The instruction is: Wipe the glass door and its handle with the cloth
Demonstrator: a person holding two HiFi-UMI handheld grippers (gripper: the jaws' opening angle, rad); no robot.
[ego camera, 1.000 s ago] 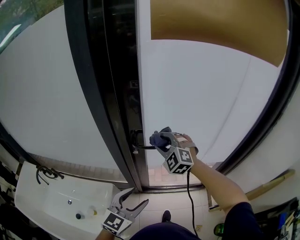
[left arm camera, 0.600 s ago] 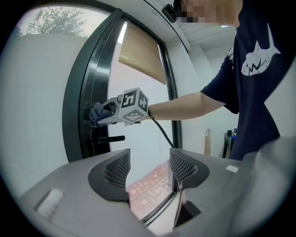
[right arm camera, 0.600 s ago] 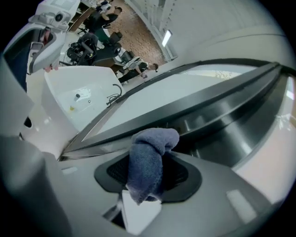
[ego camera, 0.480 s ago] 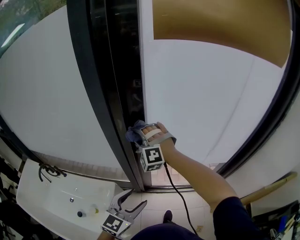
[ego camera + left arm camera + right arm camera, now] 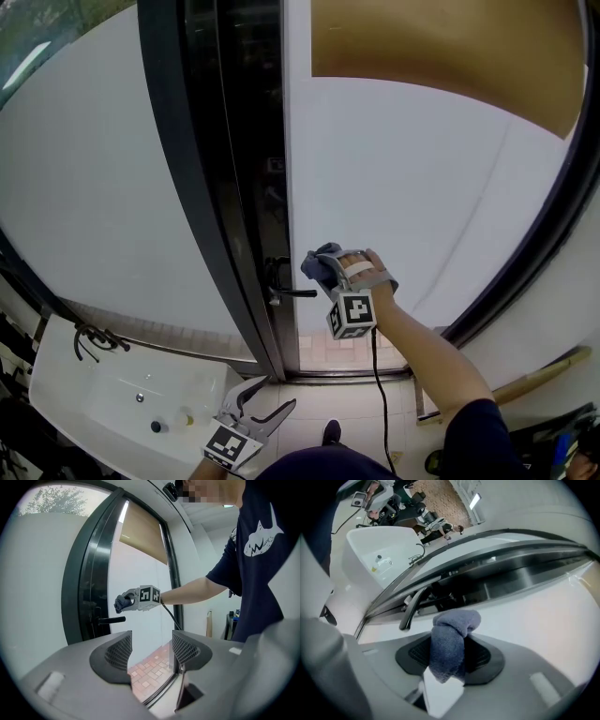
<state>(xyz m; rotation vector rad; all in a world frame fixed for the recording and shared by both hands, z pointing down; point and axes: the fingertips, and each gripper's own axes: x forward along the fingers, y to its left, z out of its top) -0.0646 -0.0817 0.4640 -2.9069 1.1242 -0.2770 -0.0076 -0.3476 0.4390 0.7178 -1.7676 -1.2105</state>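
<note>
My right gripper point(image 5: 330, 270) is shut on a bunched blue-grey cloth point(image 5: 320, 263), held against the frosted glass door point(image 5: 412, 178) just right of the black lever handle point(image 5: 288, 292). In the right gripper view the cloth point(image 5: 451, 645) bulges out between the jaws, with the handle point(image 5: 412, 606) a little to its left. The left gripper view shows the right gripper point(image 5: 123, 603) with the cloth point(image 5: 121, 603) just above the handle point(image 5: 110, 619). My left gripper point(image 5: 265, 402) hangs low by my body, open and holding nothing point(image 5: 150, 651).
A dark door frame point(image 5: 202, 178) runs up left of the handle. A white sink point(image 5: 103, 398) with a black tap point(image 5: 92, 343) stands at lower left. A tan blind point(image 5: 441, 52) covers the top of the glass. A wooden stick point(image 5: 525, 377) leans at lower right.
My right gripper with the cloth swung left to the door's edge by the frame, then came back right onto the glass beside the handle. The left gripper stayed still.
</note>
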